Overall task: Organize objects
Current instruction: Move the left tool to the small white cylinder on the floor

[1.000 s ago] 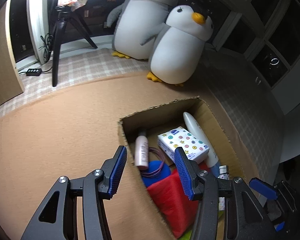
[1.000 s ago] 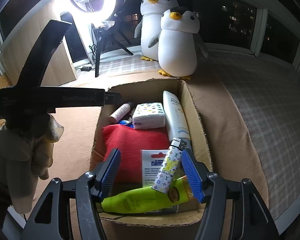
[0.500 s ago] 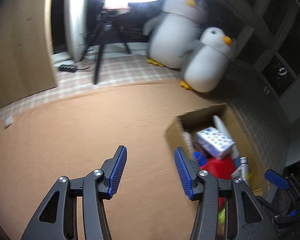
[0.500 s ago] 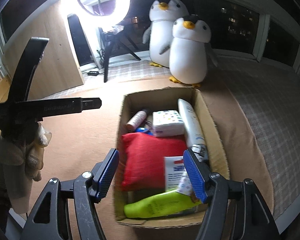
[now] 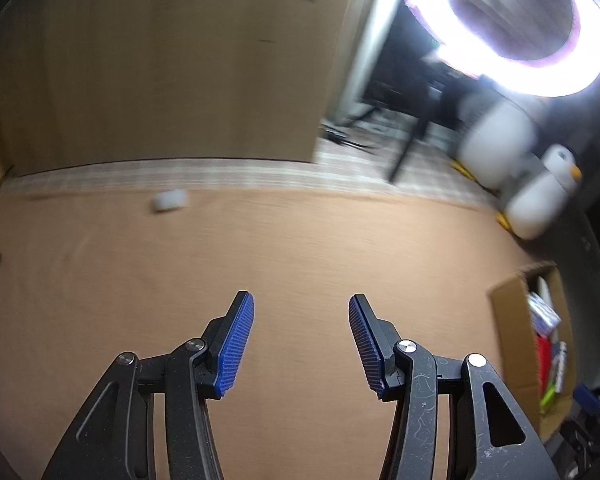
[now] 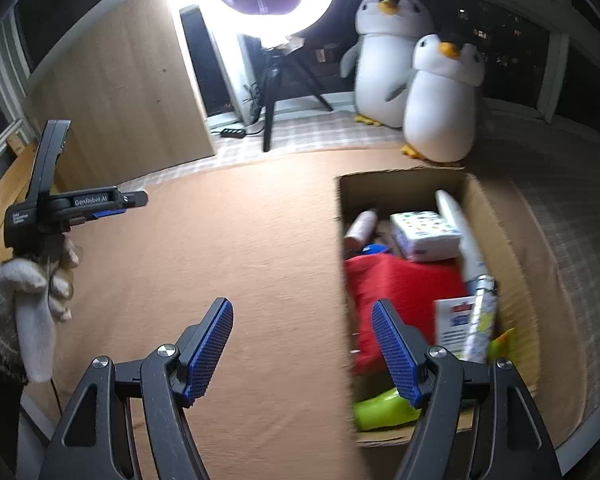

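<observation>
Below, my left gripper (image 5: 301, 340) hung open and empty over the orange mat (image 5: 300, 248), my right gripper (image 6: 302, 350) was opening, nothing between its jaws, beside the packed cardboard box (image 6: 508, 248), small white object (image 5: 169, 200) far across the mat.

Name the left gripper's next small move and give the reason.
Probably carry the empty, open left gripper forward toward the small white object lying alone on the tan mat; everything else sits in the cardboard box, and the right gripper's opening jaws hold nothing.
</observation>
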